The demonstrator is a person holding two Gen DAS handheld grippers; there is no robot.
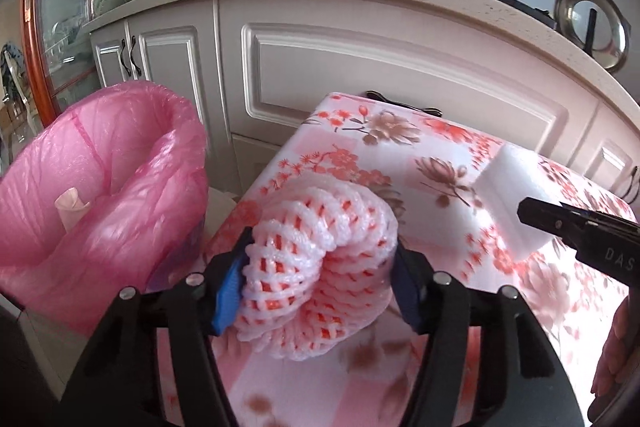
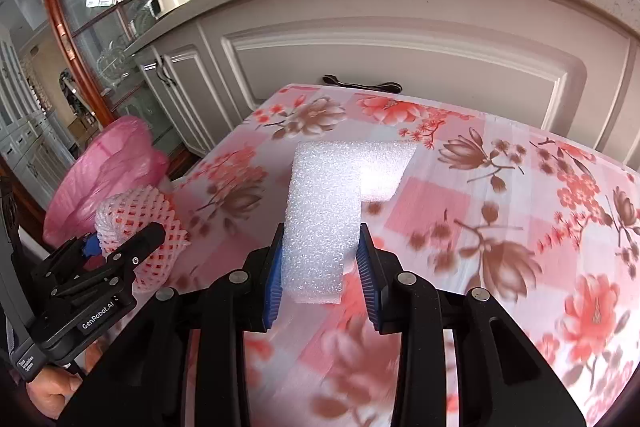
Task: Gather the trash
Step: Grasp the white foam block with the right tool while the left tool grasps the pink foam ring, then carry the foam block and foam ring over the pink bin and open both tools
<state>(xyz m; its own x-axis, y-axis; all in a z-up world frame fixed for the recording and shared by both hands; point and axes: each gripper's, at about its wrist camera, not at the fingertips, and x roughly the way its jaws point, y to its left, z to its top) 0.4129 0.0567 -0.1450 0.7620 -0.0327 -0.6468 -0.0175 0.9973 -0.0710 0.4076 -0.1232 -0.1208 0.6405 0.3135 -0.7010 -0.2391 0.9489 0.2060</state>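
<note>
A white foam fruit net (image 1: 332, 211) with orange showing through sits at the near left edge of the flowered table (image 1: 400, 131). My left gripper (image 1: 320, 251) is shut on it, one blue pad pressed into each side. The right wrist view shows the same net (image 2: 132, 211) in the left gripper (image 2: 120, 243) at the lower left. An L-shaped white foam block (image 2: 332, 179) is clamped at its lower leg by my right gripper (image 2: 322, 233). From the left wrist, the block (image 1: 504, 179) hangs in the right gripper (image 1: 536, 215) at the right edge.
A bin lined with a pink bag (image 1: 100, 167) stands on the floor left of the table, with a pale scrap (image 1: 70, 207) inside. White cabinets (image 1: 400, 67) under a stone counter close off the far side. A hand (image 1: 616, 347) shows at the lower right.
</note>
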